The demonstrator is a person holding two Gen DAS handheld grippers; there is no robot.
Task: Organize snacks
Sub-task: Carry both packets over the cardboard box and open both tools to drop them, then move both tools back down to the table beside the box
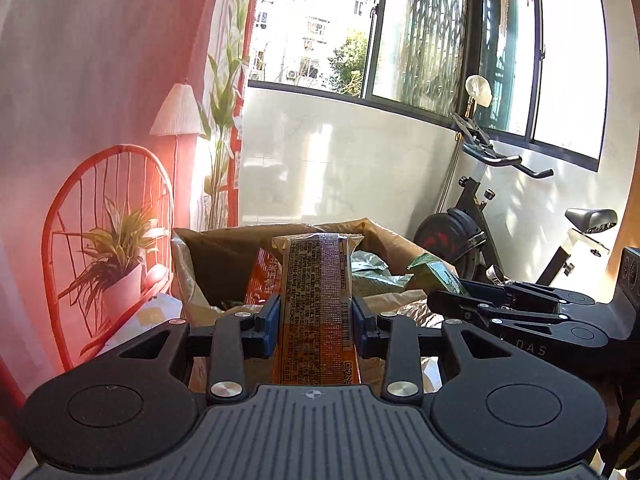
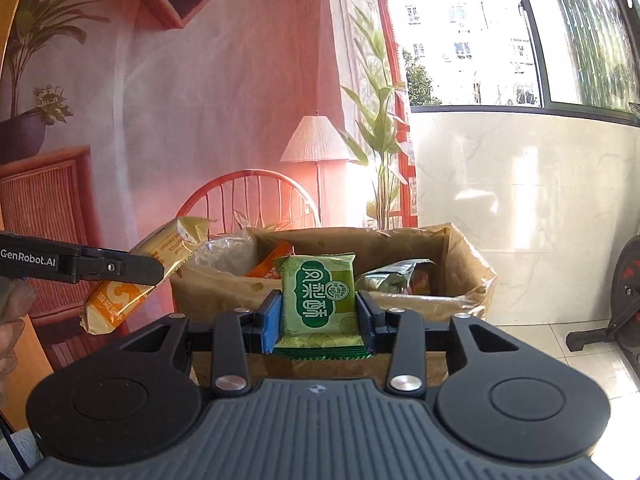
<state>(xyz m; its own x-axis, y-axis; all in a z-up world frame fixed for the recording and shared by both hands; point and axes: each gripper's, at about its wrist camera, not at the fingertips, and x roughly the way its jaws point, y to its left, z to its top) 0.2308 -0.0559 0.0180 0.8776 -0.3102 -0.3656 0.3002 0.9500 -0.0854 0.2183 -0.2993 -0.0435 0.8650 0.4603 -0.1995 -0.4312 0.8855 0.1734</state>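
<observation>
Behind held snacks: open paper bag [image 2: 464, 280], exercise bike [image 1: 480, 216] beyond

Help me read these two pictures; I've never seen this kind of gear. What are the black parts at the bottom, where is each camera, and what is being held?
No robot arm here: a person carries two hand-held grippers, each with a camera looking forward along its jaws. The black parts at the bottom are the gripper bodies.

The left camera shows the left gripper clamping a long orange snack bar between blue pads. The right gripper reaches in from the side.

The right camera shows the right gripper shut on a green snack packet.

Behind both stands an open brown paper-lined box with more snack packets inside. An exercise bike stands under the window.
</observation>
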